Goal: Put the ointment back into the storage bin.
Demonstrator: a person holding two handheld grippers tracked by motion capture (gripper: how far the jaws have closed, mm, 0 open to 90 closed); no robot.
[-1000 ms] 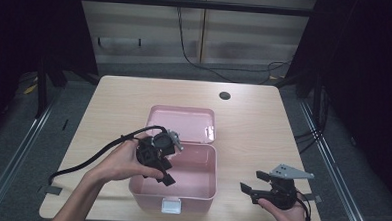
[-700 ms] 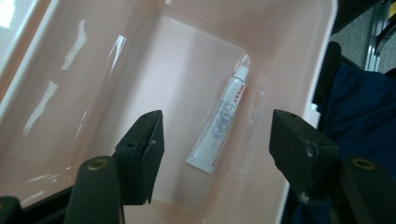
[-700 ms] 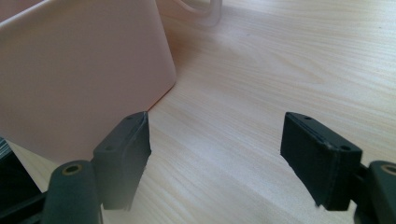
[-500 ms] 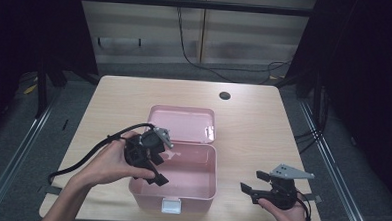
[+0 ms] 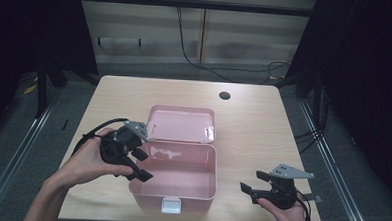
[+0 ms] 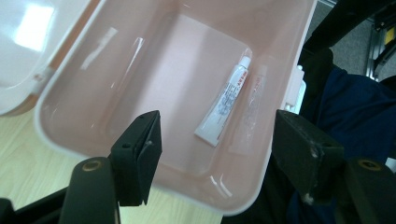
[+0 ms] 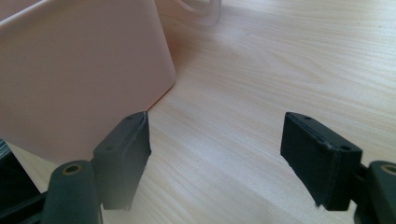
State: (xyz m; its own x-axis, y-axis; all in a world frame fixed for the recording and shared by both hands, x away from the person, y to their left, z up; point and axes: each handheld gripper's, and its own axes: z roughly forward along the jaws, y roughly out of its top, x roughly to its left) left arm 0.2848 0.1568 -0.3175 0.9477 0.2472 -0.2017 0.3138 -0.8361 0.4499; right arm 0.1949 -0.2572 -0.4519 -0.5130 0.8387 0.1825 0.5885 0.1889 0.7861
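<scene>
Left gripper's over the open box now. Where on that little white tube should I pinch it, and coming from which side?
Grip the tube mid-body, jaws across its narrow width, coming straight down from above with the left gripper. It lies flat on the box floor near one wall, so a side approach looks blocked. The flat crimped end offers less to hold.

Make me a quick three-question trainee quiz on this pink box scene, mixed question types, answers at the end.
1. True or false: the pink box has its lid open.
2. What lies inside the box? A) a white tube B) a spoon C) a battery
3. Fill in: the left tongs hang over the box's ____ edge, as seen in the high view.

Key:
1. True; the lid is folded back.
2. A; the white tube lies on the box floor near one wall.
3. Left; their jaws stand open, as do those of the right tongs beside the box.
</scene>
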